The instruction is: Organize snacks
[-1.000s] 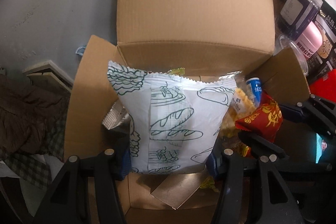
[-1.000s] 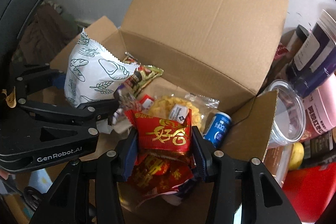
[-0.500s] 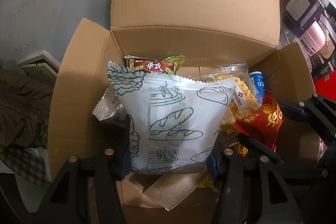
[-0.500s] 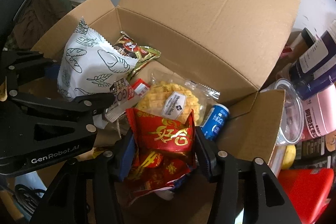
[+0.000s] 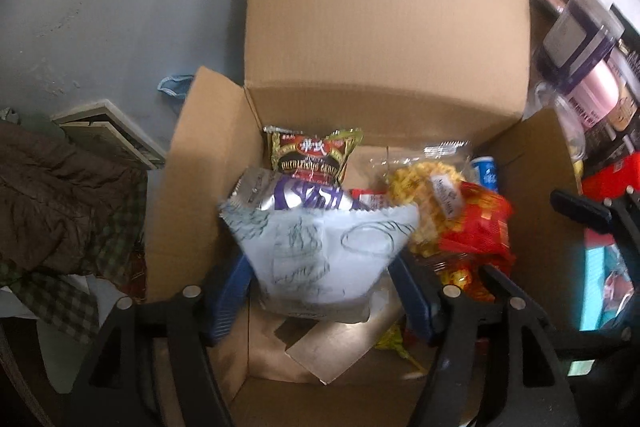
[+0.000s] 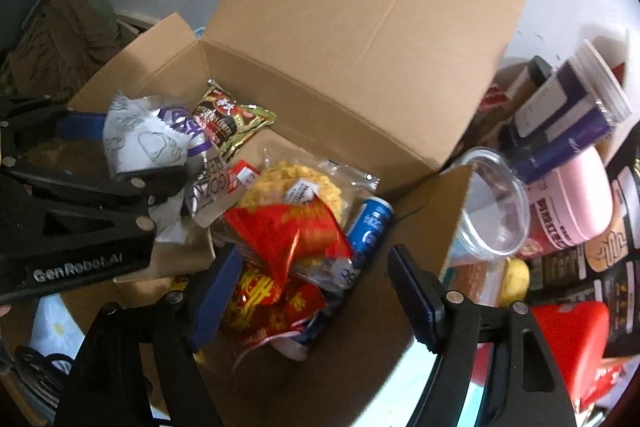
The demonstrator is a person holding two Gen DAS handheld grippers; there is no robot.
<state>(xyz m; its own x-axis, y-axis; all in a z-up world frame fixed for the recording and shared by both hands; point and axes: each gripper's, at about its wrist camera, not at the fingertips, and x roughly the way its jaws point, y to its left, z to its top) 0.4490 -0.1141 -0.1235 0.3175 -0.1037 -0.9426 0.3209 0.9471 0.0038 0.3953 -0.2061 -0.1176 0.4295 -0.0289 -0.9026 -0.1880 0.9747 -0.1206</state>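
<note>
Both packets have been let go since the earlier frames: the white bread-print bag (image 5: 320, 259) lies loose between the spread fingers of the left gripper (image 5: 320, 291), the red packet (image 6: 288, 235) between the just-opened right gripper (image 6: 312, 287), inside the cardboard box (image 6: 360, 27).

"GenRobot.AI" on left claw (image 6: 120, 163) (blurred)

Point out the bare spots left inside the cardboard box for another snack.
Bare floor shows near the front wall of the cardboard box, below the red packet and beside the blue can. The left and middle are crowded: white bread bag, green packet, yellow waffle pack.
</note>
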